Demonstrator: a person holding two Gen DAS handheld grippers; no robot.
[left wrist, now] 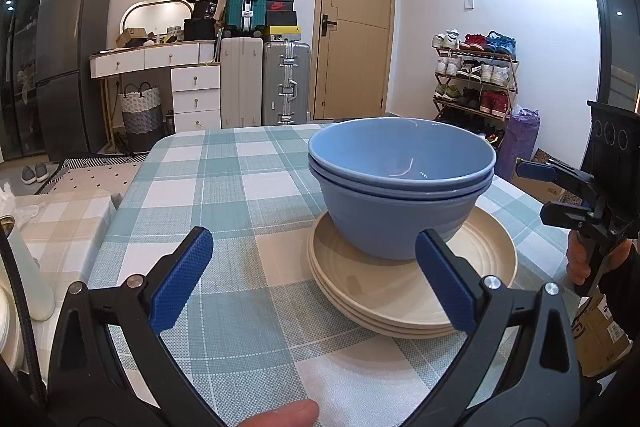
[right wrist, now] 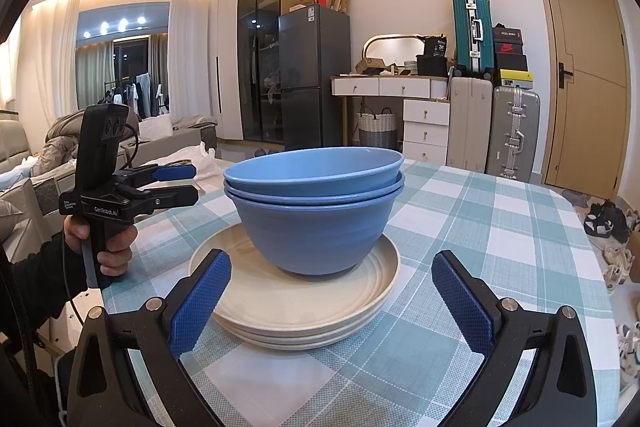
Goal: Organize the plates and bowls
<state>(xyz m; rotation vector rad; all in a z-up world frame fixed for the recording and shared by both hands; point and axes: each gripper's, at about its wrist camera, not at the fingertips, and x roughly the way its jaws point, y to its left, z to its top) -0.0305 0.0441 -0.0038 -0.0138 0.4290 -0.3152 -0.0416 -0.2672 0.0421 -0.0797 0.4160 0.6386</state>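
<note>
Two smooth blue bowls (right wrist: 316, 203), nested, sit in the top of a stack of round cream plates (right wrist: 296, 303) with ridged rims. The stack stands on a table (right wrist: 500, 227) covered in a woven teal-and-white check cloth, toward the middle, nearer its right edge in the left view. The left gripper (left wrist: 316, 283) and right gripper (right wrist: 332, 301) point at the stack, textured blue pads spread wide, holding nothing, short of the plates.

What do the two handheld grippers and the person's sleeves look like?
Each gripper, left gripper and right gripper, has black plastic arms, silver rivets and textured blue pads. The left carries white "GenRobot.AI" lettering and a black cable. The sleeve is black.
</note>
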